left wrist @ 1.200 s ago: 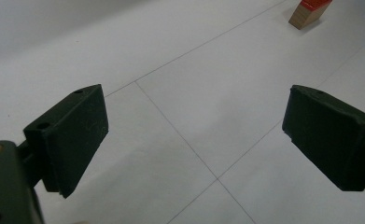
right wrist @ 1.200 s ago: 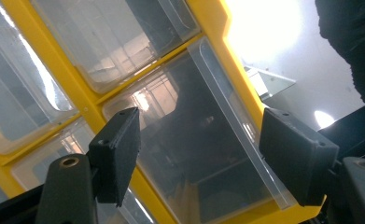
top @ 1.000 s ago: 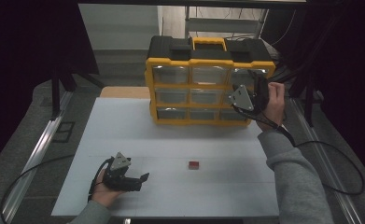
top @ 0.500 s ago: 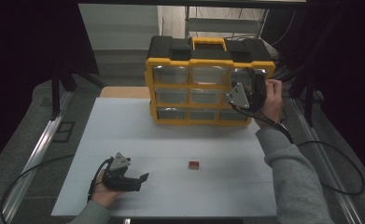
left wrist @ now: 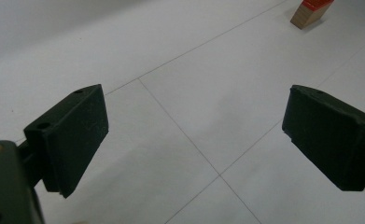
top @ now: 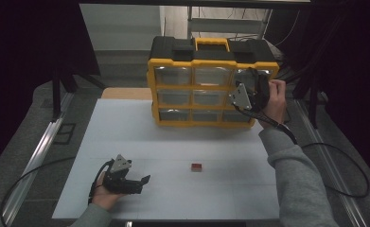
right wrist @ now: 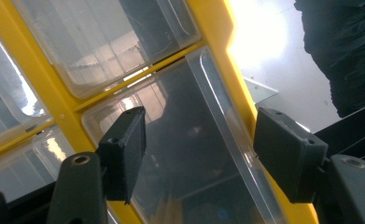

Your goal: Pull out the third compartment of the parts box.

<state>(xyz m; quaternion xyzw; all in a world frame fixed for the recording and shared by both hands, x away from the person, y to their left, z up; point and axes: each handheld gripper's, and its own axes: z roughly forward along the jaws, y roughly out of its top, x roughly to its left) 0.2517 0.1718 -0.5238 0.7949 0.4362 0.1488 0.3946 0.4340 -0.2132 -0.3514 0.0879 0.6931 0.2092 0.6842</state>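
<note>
At the table we hold a gripper in each hand. Our right gripper [top: 249, 92] is raised against the front of the yellow organiser [top: 173, 61], a black-topped case of clear drawers standing at the table's twelve o'clock. In the right gripper view, its two black pads straddle the outer edge of a clear drawer [right wrist: 189, 154] beside the yellow side frame; the jaws have just been closing (they stand fairly wide apart even so), and the drawer front lies between them, though we cannot tell whether either pad presses on the plastic. In the high view the gripper sits at the case's three o'clock edge, over the upper and middle drawers of the right-hand column.

Our left gripper [top: 142, 182] rests low near the white table [top: 140, 137] at about seven o'clock, its jaws spread wide with nothing between them; bare tabletop and thin seam lines show in the gap.

A small red block [top: 196, 167] lies alone on the table toward five o'clock from the centre, well apart from both tools; in the left gripper view it appears at one o'clock, red on top, pale wood below [left wrist: 311, 11].
</note>
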